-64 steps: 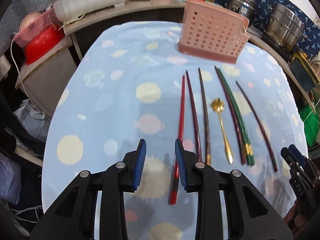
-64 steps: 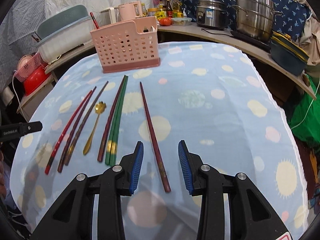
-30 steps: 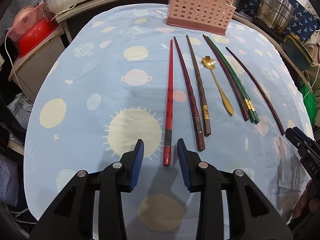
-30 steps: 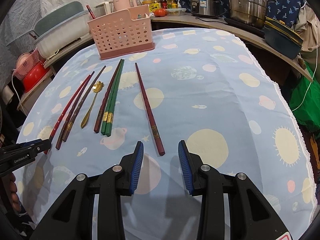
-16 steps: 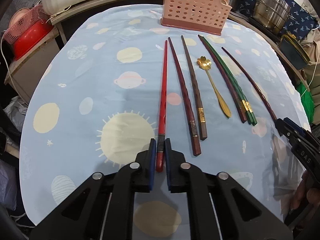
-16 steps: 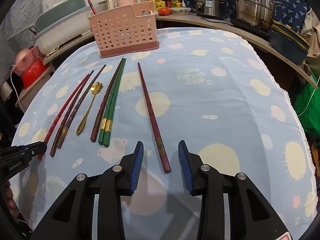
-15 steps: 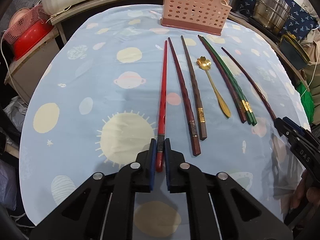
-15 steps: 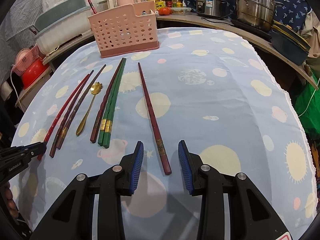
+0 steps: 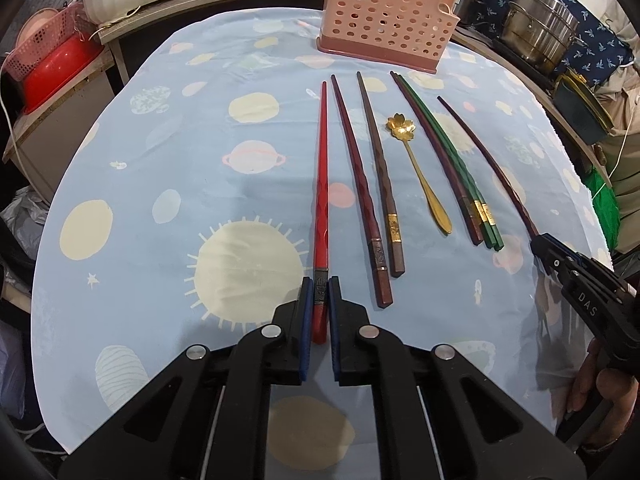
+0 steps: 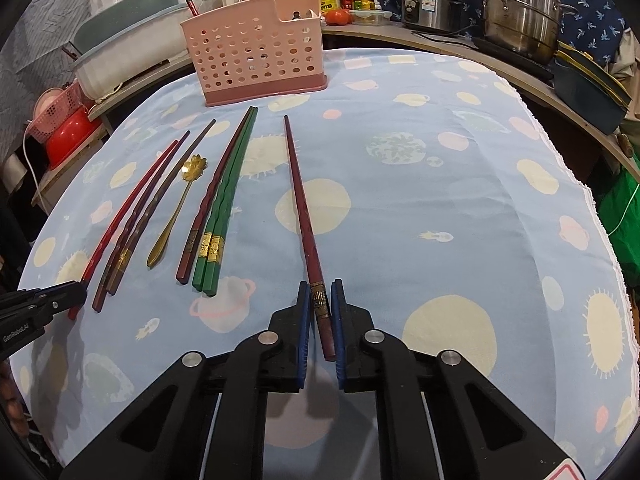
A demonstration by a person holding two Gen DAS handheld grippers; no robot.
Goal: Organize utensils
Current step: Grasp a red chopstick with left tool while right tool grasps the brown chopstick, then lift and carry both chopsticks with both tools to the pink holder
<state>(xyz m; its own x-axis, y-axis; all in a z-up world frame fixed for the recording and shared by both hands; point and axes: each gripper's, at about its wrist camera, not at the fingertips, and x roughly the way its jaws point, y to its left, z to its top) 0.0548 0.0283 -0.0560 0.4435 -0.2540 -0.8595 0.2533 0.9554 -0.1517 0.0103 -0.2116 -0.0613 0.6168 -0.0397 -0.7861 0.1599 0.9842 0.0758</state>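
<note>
Under my left claw, pinching its butt end, lies the red chopstick, flat on the bench. From the right view, my right claw has just closed on the maroon chopstick. Nothing is in the pink basket yet; all utensils remain.

A soft, matt, pale blue cloth printed with planets and suns covers the desk, lightly creased. The bright red lacquered chopstick is glossy and faceted, with a dark patterned band near its thick end. The dark maroon chopstick is smooth with a dull sheen and a gold band. The green chopsticks with gold bands look satin. The gold flower-bowled metal spoon gleams. The perforated pink plastic basket is smooth and semi-matt. The tongs are matt black plastic with ribbed blue pads. The stainless steel pots at the far right edge shine.
</note>
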